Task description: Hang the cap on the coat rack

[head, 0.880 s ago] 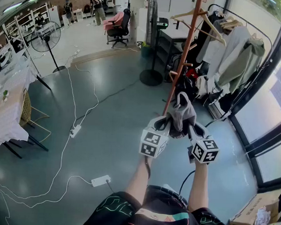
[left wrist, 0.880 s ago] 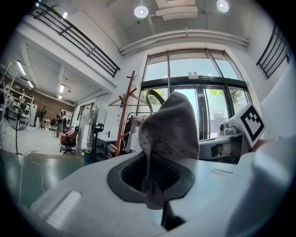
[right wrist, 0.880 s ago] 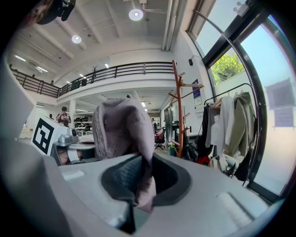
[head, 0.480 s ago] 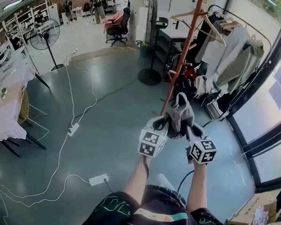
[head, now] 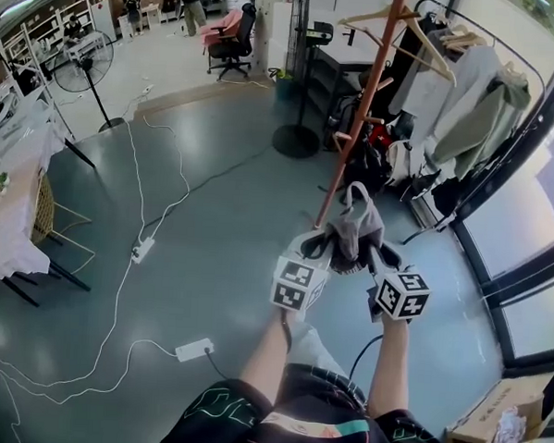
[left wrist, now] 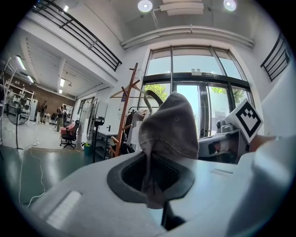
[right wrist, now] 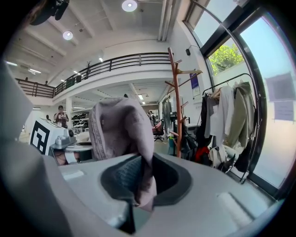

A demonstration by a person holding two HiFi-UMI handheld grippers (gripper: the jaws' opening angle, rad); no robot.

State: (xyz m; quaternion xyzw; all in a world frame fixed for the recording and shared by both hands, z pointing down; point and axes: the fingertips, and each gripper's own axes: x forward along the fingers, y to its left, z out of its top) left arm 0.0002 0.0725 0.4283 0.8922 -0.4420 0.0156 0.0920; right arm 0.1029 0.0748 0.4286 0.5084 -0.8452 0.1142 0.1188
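A grey cap [head: 354, 227] hangs between my two grippers, just in front of the foot of the orange-brown coat rack [head: 362, 114]. My left gripper [head: 324, 241] is shut on the cap's left edge; its fabric [left wrist: 167, 134] runs down between the jaws. My right gripper [head: 375, 251] is shut on the right edge, and the cloth [right wrist: 121, 134] bunches up from its jaws. The rack's pole [left wrist: 123, 111] with its wooden pegs stands ahead of me; the pole [right wrist: 177, 102] shows in the right gripper view too.
A clothes rail with hanging garments [head: 468, 106] stands right of the rack along the window. A standing fan [head: 300, 69] and bags [head: 368, 161] sit near the rack's base. Cables and power strips [head: 198, 353] lie on the floor at left. A cardboard box [head: 507, 427] sits bottom right.
Both grippers and the cap hold almost the same place. The view has shifted slightly, with the rack and floor sliding a little upward and left in the head view.
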